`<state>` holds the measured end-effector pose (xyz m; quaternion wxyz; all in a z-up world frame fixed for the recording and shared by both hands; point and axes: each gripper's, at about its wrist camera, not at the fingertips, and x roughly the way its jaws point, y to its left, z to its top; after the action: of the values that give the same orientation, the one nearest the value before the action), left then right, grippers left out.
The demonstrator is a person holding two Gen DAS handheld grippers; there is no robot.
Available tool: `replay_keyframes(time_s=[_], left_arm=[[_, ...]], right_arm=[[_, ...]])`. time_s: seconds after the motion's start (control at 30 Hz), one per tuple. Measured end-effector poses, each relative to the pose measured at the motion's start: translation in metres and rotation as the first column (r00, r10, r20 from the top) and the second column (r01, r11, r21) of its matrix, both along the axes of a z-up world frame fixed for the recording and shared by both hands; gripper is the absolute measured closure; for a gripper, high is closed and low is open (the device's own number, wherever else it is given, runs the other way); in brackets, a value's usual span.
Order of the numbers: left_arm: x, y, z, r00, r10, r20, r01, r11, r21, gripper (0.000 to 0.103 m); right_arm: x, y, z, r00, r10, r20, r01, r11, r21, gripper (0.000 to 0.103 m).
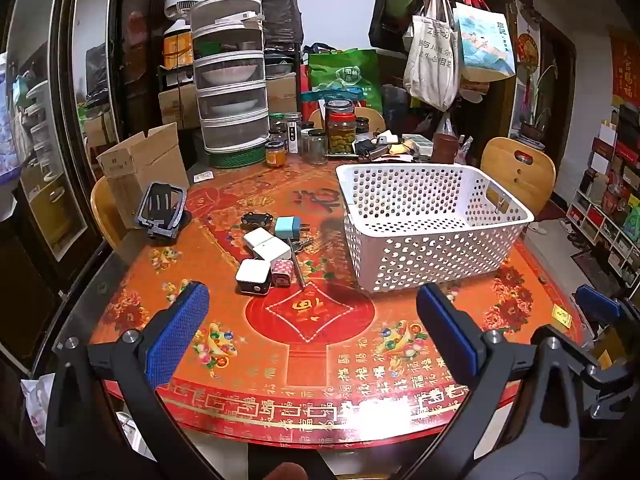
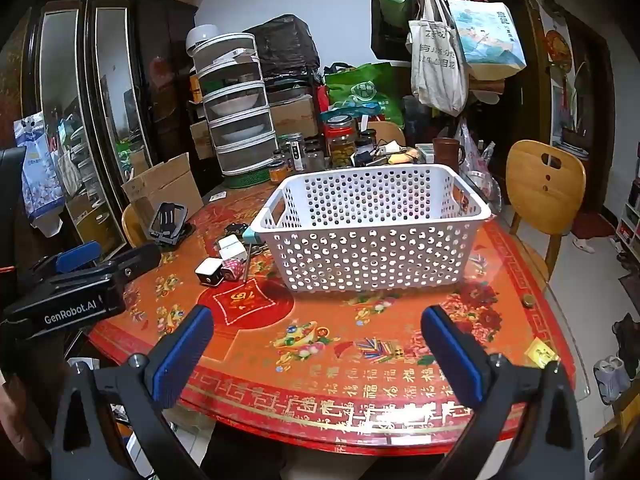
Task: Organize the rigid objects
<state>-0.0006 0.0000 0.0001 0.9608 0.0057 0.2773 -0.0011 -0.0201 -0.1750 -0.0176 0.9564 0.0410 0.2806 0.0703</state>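
While both tools hang over the near rim of the table, nothing has been picked up: the left gripper has its blue pads spread wide at the bottom of the left wrist view, with only bare tablecloth between them, and the right gripper stands equally wide and empty at the bottom of its own view.

Outward from the left gripper, in the middle of its frame, lies the cluster still to be sorted: a white-and-black charger cube, a pink dotted plug, two white adapters, a light-blue adapter, a small black object, some keys and a thin metal rod, all close together, several touching. A black phone stand sits apart, further left.

Right of the cluster stands the white perforated basket; as far as its visible floor shows, it holds nothing. Judging by this, the organizing has not yet begun, and every loose item remains to be moved, presumably into the basket.
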Motion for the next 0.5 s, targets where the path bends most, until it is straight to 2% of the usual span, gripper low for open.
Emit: replay_keyframes(time_s=[0.5], left_arm=[[0.0012, -0.002, -0.0022, 1.0, -0.002, -0.012, 0.002, 1.0, 0.001, 0.001]], right_arm=[[-0.0001, 0.0003, 0.0005, 1.0, 0.0, -0.002, 0.0, 1.0, -0.001, 0.0]])
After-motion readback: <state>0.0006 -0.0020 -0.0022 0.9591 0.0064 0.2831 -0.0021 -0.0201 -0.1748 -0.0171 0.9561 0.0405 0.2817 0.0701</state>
